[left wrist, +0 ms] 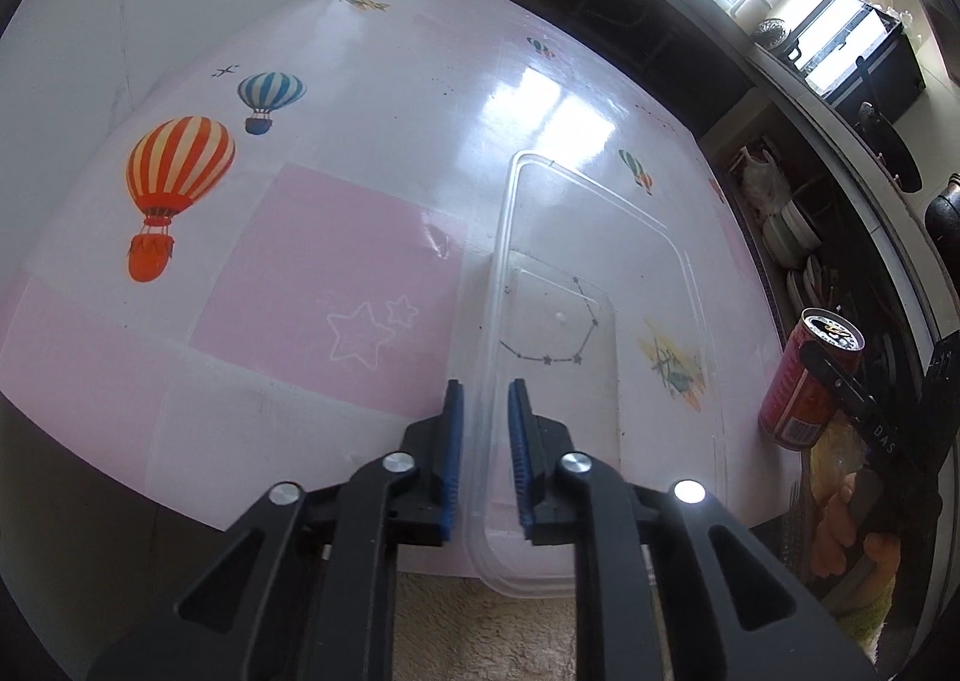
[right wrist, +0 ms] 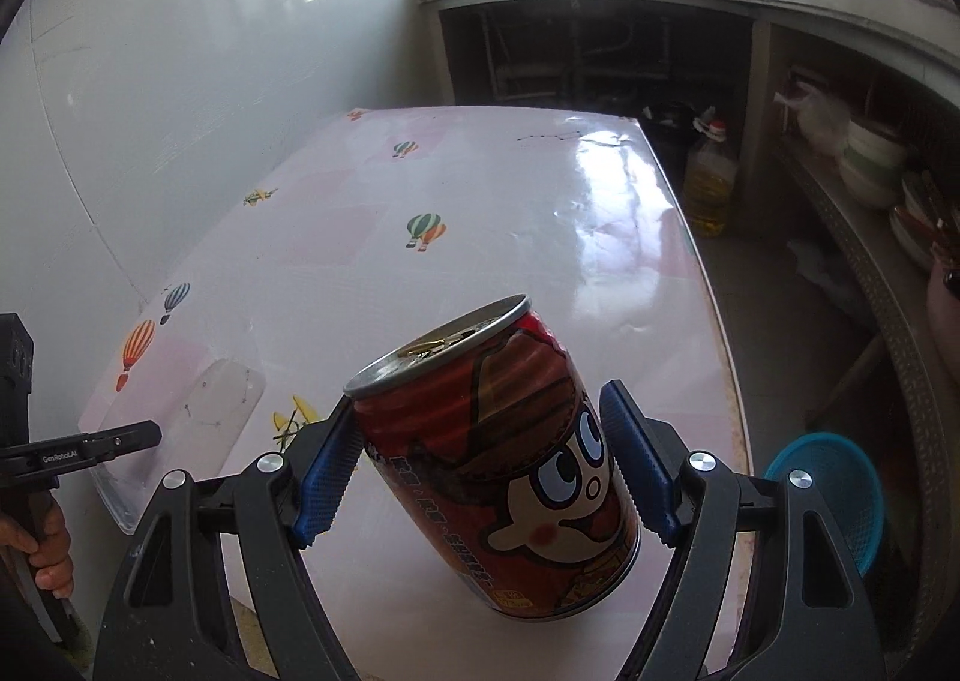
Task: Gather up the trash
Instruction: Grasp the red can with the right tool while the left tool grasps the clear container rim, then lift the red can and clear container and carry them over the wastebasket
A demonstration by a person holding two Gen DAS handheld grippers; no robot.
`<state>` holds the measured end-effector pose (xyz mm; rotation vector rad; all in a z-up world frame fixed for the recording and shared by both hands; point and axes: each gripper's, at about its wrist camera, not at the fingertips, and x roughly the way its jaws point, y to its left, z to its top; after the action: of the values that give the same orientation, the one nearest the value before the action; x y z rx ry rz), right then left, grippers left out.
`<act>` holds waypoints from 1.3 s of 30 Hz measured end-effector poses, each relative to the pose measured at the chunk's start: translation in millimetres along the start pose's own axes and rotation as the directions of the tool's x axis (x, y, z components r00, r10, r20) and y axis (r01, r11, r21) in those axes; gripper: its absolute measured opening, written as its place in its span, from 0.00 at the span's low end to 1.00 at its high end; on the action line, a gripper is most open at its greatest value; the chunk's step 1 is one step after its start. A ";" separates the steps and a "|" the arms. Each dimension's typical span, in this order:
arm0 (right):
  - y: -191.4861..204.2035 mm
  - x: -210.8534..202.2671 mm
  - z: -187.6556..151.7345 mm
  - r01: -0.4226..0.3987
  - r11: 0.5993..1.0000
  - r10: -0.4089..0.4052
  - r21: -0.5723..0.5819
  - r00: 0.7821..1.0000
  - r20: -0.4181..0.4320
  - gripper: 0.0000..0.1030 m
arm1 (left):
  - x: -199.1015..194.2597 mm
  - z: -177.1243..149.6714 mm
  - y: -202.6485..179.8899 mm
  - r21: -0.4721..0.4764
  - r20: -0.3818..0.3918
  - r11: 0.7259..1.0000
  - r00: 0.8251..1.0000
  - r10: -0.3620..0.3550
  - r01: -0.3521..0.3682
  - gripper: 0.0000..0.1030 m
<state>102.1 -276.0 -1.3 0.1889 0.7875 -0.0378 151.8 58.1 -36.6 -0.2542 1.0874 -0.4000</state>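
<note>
A red drink can (right wrist: pixel 510 465) with a cartoon face sits tilted between my right gripper's (right wrist: pixel 480 471) blue pads, which are closed on its sides, holding it just above the table's near edge. The can also shows in the left wrist view (left wrist: pixel 804 381) at the right. A clear plastic container (left wrist: pixel 594 333) lies on the table. My left gripper (left wrist: pixel 485 429) straddles its left wall, one pad on each side with a small gap. The container also shows in the right wrist view (right wrist: pixel 180 441) at the left.
The table (right wrist: pixel 480 213) has a glossy pink cloth with balloon prints. A blue basket (right wrist: pixel 840 501) stands on the floor at the right. An oil bottle (right wrist: pixel 711 183) stands beyond the table's far right corner. Shelves with bowls (right wrist: pixel 870 165) run along the right.
</note>
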 end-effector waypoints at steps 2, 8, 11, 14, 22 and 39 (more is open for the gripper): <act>-7.2 -1.3 -2.4 -0.003 0.999 0.003 0.033 1.000 0.005 0.71 | -2.5 3.9 -4.5 0.020 0.008 1.000 1.000 0.012 -0.012 0.29; -17.8 -6.1 -8.6 0.011 0.997 -0.012 0.076 1.000 0.012 0.71 | -0.5 14.9 -19.4 0.094 0.033 0.993 0.997 0.073 -0.075 0.32; -22.5 -13.0 -14.0 0.011 0.996 -0.013 0.091 1.000 0.017 0.71 | 7.5 19.1 -22.5 0.133 0.033 0.984 0.993 0.116 -0.120 0.32; -28.1 -16.5 -16.3 0.023 0.994 -0.025 0.111 1.000 0.015 0.71 | 16.7 23.0 -20.7 0.144 0.025 0.979 0.989 0.145 -0.147 0.32; -37.8 -21.3 -19.6 0.022 0.987 -0.028 0.158 0.999 0.032 0.70 | 15.6 22.4 -21.5 0.140 0.043 0.981 0.991 0.129 -0.134 0.04; -107.0 -43.1 -38.8 -0.096 0.924 0.066 0.370 0.994 0.091 0.66 | 7.9 29.8 -115.2 0.243 0.081 0.970 0.997 0.007 -0.027 0.03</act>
<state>33.4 -375.6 -14.1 0.5794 0.6890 -0.1169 159.7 -48.8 15.4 -0.0418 0.9510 -0.4996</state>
